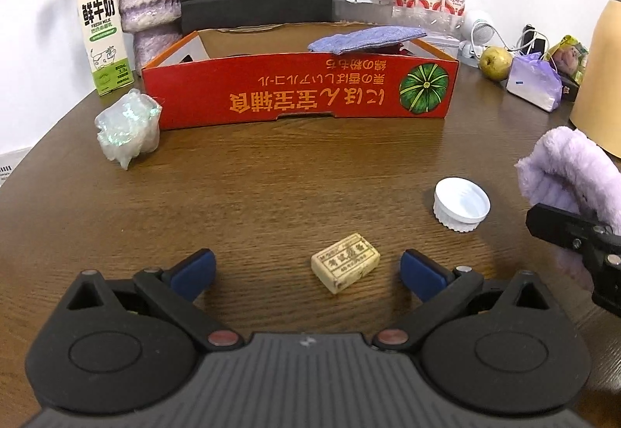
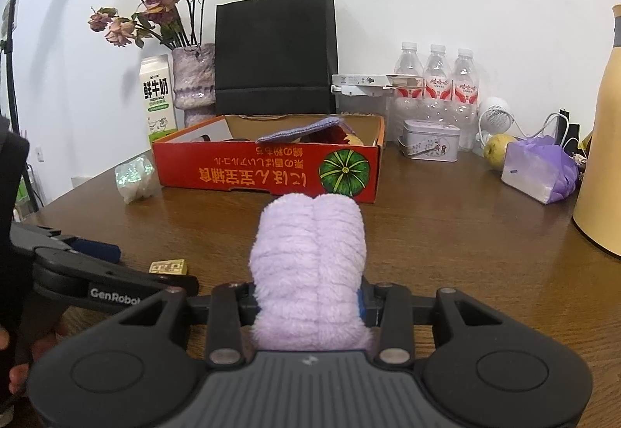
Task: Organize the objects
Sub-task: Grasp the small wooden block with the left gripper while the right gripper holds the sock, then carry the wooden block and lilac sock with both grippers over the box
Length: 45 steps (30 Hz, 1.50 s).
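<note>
Left gripper [image 1: 308,269] hovering w/ jaws spread round small eraser [image 1: 345,262]; right gripper [image 2: 308,298] pinching lilac plush cloth [image 2: 308,257] nr red box [image 2: 268,166].

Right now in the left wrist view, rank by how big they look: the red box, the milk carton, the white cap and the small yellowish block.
1. red box
2. milk carton
3. white cap and small yellowish block: look alike in size, and both sit nearer the camera, so no ranking between them.

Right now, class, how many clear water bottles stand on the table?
3. The left bottle, middle bottle and right bottle stand in a row at the back against the wall, behind the small tin. More could be hidden behind them.
</note>
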{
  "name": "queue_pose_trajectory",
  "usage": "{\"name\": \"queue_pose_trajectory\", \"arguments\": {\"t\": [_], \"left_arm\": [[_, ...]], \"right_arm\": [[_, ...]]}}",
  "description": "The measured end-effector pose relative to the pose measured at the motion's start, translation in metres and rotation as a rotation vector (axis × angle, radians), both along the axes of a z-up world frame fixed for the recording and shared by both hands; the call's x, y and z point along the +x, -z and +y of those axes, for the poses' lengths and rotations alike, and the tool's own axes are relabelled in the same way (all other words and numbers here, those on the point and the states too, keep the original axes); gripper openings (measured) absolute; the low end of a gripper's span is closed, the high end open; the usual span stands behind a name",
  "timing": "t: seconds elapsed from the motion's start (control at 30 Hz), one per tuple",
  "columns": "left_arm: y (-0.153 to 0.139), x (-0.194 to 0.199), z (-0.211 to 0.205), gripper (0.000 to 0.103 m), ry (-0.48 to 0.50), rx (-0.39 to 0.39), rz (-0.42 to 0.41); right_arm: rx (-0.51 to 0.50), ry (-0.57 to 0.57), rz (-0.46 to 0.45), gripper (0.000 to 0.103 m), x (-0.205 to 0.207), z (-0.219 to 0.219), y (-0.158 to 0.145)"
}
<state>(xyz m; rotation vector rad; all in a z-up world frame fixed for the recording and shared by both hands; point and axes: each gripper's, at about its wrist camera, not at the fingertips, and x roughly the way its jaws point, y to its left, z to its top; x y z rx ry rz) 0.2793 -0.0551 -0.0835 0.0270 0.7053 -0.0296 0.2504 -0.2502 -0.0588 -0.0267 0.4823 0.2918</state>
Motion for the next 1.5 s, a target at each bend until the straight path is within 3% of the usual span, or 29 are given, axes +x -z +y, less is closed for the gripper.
{"name": "queue_pose_trajectory", "arguments": {"t": [0.07,0.13,0.17,0.2,0.83,1.5], "left_arm": [[-0.001,-0.002,0.0,0.089,0.01,-0.001,-0.015],[-0.004,-0.006,-0.001,0.054,0.027,-0.003,-0.035],[-0.005,-0.008,-0.002,0.042,0.034,-0.004,-0.044],[-0.006,-0.01,-0.002,0.036,0.037,-0.007,-0.051],[-0.018,-0.031,0.023,0.035,-0.069,-0.051,-0.139],[-0.042,-0.045,0.038,0.035,-0.125,-0.091,-0.239]], "right_arm": [[0.003,0.004,0.004,0.038,0.001,0.0,0.0],[0.005,0.006,0.005,0.038,0.001,-0.001,0.0],[0.005,0.006,0.005,0.038,0.001,-0.001,0.0],[0.006,0.007,0.004,0.038,0.001,-0.001,0.0],[0.038,0.025,0.001,0.038,0.005,-0.008,0.0],[0.022,-0.003,-0.106,0.038,-0.003,0.025,-0.021]]}}
